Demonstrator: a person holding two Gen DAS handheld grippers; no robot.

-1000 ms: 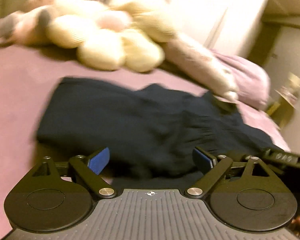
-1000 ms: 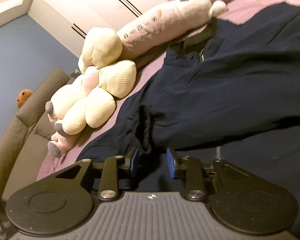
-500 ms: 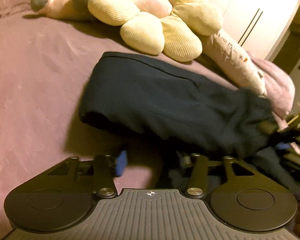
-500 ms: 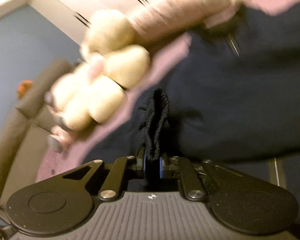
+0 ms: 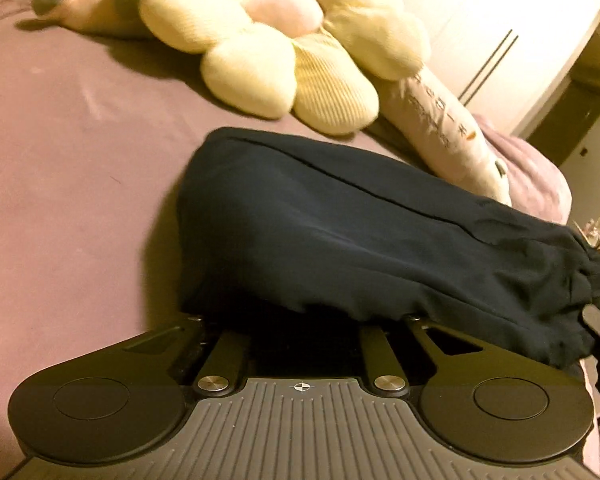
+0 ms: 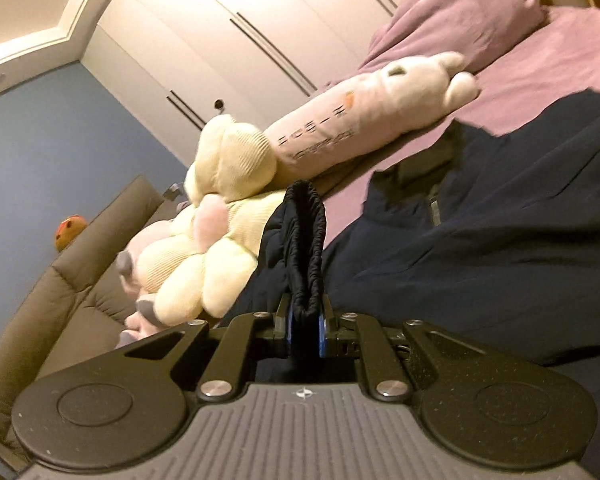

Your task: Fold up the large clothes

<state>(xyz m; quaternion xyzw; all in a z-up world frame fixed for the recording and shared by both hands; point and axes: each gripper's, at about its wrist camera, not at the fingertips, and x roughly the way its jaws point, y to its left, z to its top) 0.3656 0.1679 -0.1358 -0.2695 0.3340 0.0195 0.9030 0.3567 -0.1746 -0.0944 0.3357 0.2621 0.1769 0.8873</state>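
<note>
Over the bed, the dark garment is being clamped at its cuff by the right tool; the left tool's grip is being hidden by cloth.

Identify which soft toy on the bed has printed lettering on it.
The long pink tube-shaped plush, lying behind the navy garment; lettering runs along its body. The cream flower-shaped plush beside it is ribbed and unmarked.

one dark garment; two plush toys; one pillow
</note>
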